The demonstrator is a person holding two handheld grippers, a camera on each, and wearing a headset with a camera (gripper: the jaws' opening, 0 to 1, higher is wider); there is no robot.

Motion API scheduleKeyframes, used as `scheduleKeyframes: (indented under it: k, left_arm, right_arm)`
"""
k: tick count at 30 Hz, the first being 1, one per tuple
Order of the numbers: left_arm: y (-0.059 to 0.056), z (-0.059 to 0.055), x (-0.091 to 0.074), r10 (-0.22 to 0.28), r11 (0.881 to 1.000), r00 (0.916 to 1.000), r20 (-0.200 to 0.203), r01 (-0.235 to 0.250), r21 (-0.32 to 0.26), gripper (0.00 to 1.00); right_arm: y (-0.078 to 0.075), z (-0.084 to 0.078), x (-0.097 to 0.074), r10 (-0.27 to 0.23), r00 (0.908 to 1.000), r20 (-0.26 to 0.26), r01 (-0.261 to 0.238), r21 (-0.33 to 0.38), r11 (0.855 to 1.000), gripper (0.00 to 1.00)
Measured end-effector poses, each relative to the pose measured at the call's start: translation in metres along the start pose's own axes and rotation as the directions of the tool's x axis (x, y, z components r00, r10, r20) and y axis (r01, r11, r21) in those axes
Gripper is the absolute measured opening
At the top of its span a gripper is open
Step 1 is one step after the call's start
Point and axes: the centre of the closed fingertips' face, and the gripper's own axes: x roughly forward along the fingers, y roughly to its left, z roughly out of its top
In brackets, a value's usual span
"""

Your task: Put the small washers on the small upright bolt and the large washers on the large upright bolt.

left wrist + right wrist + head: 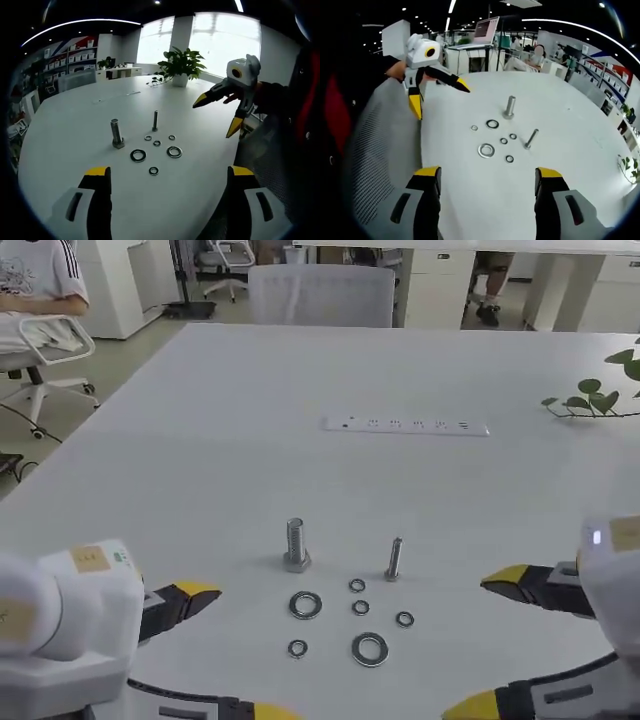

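nothing is threaded yet, so i judge this to be the very start. both my tools hang spread wide and empty, the left tool [169,172] and the right tool [487,174], one on either side of the parts. the large bolt [296,543] and the small bolt [394,559] stand upright and bare on the tabletop [250,440], near each other. the two large washers [305,605] and four small washers [361,608] lie flat just in front of them. next i would need to bring one tool low and nip a washer by its thin edge, where it could easily slip. the head view gives me the layout from above, with a power strip [405,425] further back. the left gripper view shows the right tool side-on, jaws plainly apart, and a potted plant [181,65] behind.
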Motion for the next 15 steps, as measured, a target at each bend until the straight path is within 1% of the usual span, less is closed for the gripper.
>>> scheduleKeyframes:
  k: [1, 4, 9, 12, 15]
  left_arm:
    - [0.0, 0.0, 0.0, -0.001, 1.0, 1.0, 0.0, 0.001, -0.001, 0.97]
    - [0.0, 0.0, 0.0, 0.0, 1.0, 1.0, 0.0, 0.0, 0.0, 0.97]
    - [0.001, 0.0, 0.0, -0.002, 1.0, 1.0, 0.0, 0.002, -0.003, 0.96]
    - [0.001, 0.0, 0.001, -0.003, 1.0, 1.0, -0.001, 0.003, -0.003, 0.96]
    - [0.001, -0.001, 0.001, -0.004, 1.0, 1.0, -0.002, 0.004, -0.003, 0.96]
  right_arm:
    - [-0.001, 0.0, 0.001, 0.005, 0.9999, -0.013, -0.005, -0.01, 1.0, 0.76]
    - [-0.004, 0.003, 0.002, 0.011, 0.9997, -0.023, -0.012, -0.028, 1.0, 0.73]
    - [-0.012, 0.005, 0.007, 0.023, 0.9979, -0.061, -0.026, -0.057, 0.998, 0.68]
    - [-0.016, 0.006, 0.01, 0.027, 0.9968, -0.075, -0.032, -0.07, 0.997, 0.64]
    - [-0.02, 0.009, 0.014, 0.03, 0.9958, -0.087, -0.037, -0.086, 0.996, 0.62]
